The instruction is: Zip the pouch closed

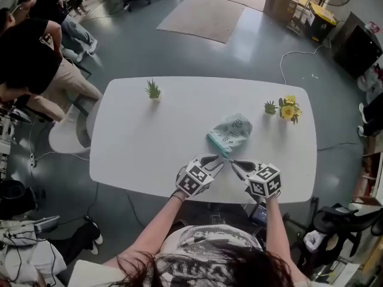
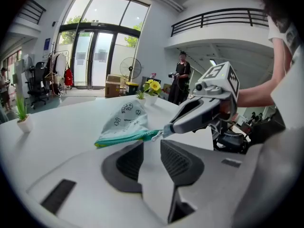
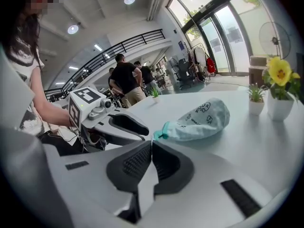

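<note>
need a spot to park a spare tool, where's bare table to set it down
The table's left half is bare, from the green plant to the near edge. A smaller patch lies right of the pouch, in front of the yellow flowers. Crowded: near middle, where left gripper and right gripper meet the pouch.

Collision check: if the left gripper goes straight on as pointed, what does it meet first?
Probably the teal zipper end of the pouch, just ahead of the open left gripper, where the right gripper pinches the zip pull. Depth is uncertain.
</note>
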`<state>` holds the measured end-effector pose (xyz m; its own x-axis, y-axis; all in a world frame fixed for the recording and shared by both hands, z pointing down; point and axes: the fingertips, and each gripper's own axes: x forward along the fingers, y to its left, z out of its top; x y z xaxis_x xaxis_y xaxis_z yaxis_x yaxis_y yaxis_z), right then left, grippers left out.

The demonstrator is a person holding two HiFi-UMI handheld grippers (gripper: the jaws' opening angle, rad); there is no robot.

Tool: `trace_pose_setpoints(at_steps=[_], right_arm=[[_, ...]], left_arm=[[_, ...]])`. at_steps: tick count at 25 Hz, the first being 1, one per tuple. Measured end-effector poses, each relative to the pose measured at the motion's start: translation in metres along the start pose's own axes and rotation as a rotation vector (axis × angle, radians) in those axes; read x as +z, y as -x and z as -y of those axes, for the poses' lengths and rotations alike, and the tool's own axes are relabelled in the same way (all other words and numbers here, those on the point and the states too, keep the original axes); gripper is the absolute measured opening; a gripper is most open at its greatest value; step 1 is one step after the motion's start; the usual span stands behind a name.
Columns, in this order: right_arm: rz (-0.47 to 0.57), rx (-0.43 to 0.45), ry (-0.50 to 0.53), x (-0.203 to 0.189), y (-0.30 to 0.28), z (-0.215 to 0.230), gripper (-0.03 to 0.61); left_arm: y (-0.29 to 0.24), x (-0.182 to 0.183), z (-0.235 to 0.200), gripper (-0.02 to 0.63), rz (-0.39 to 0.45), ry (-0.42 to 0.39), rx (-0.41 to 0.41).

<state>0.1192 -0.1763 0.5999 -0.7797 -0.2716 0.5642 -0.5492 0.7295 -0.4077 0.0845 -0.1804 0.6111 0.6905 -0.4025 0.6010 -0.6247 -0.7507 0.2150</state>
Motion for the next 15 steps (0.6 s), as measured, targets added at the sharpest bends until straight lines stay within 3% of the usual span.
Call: trace_pose_setpoints(at_steps=[11, 15], right_arm=[[-0.014, -0.051, -0.022, -0.006, -0.002, 0.0, 0.006], [-0.02, -0.067, -0.032, -0.01, 0.0, 0.001, 0.006]], left_arm=[[-0.019, -0.002, 0.008, 0.112, -0.041, -0.061, -0.107], [-0.019, 0.002, 0.014, 0.077, -0.036, -0.074, -0.125]])
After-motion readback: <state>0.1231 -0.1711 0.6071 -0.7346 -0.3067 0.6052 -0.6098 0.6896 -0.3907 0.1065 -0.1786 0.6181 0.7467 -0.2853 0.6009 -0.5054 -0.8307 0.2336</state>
